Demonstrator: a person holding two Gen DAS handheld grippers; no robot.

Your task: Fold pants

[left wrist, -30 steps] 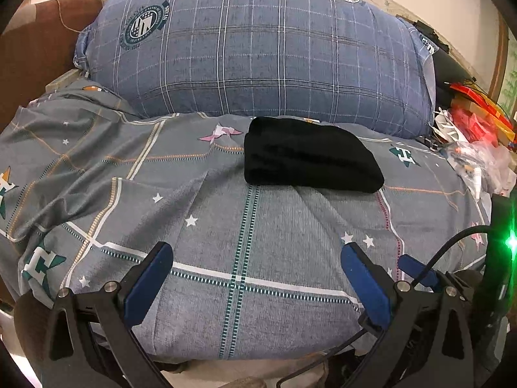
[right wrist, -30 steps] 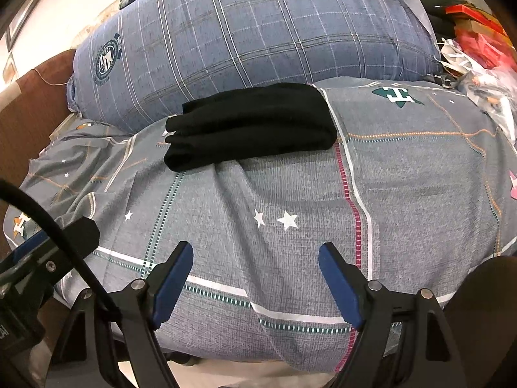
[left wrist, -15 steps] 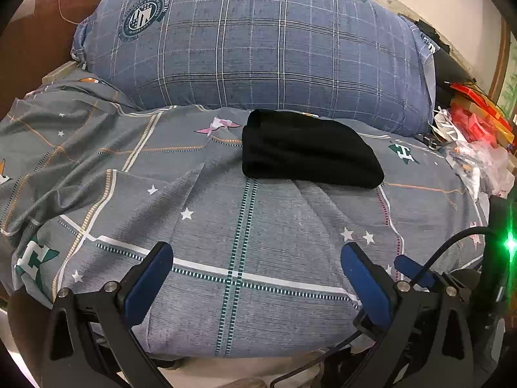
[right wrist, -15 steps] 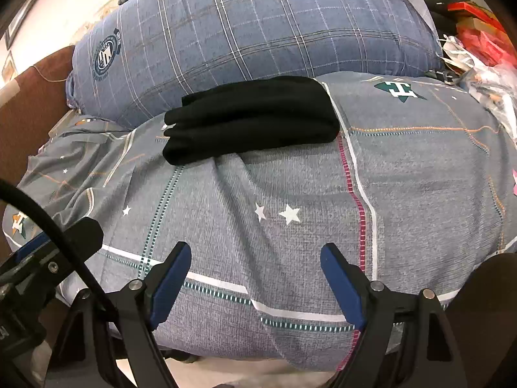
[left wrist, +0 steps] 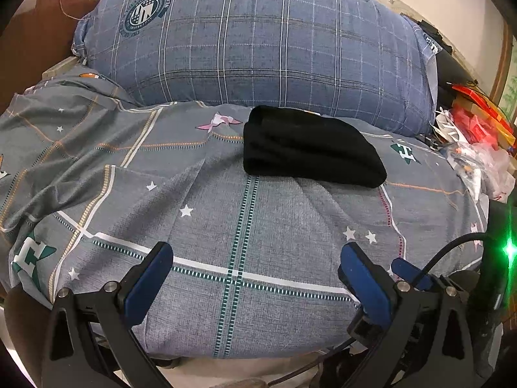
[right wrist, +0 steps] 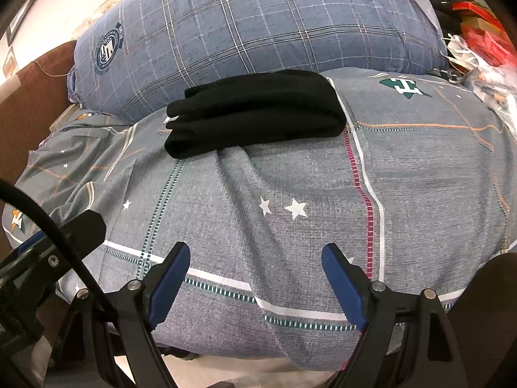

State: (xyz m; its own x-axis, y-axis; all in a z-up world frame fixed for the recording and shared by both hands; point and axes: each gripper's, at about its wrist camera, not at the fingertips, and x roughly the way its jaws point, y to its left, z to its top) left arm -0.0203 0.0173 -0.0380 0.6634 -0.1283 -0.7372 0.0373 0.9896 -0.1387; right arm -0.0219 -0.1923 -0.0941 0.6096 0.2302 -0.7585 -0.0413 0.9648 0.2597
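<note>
Black pants (left wrist: 307,147) (right wrist: 255,110) lie folded into a compact stack on the grey patterned bedsheet (left wrist: 242,226) (right wrist: 290,177), just in front of a big blue plaid pillow (left wrist: 258,42) (right wrist: 258,22). My left gripper (left wrist: 255,258) hovers open over the near edge of the bed, well short of the pants, with nothing between its blue pads. My right gripper (right wrist: 255,258) is open too, likewise near the front edge and empty. In the left wrist view part of the right gripper shows at the lower right.
A brown headboard (left wrist: 35,38) rises at the left. Red packages and plastic bags (left wrist: 475,139) (right wrist: 478,51) clutter the right side beside the bed. A black cable (right wrist: 48,232) crosses the lower left of the right wrist view. Wrinkled sheet lies at the left.
Both grippers stay open and nearly still. In the left wrist view the pants and pillow sit slightly higher than a second ago; the right jaws stand a touch wider.
</note>
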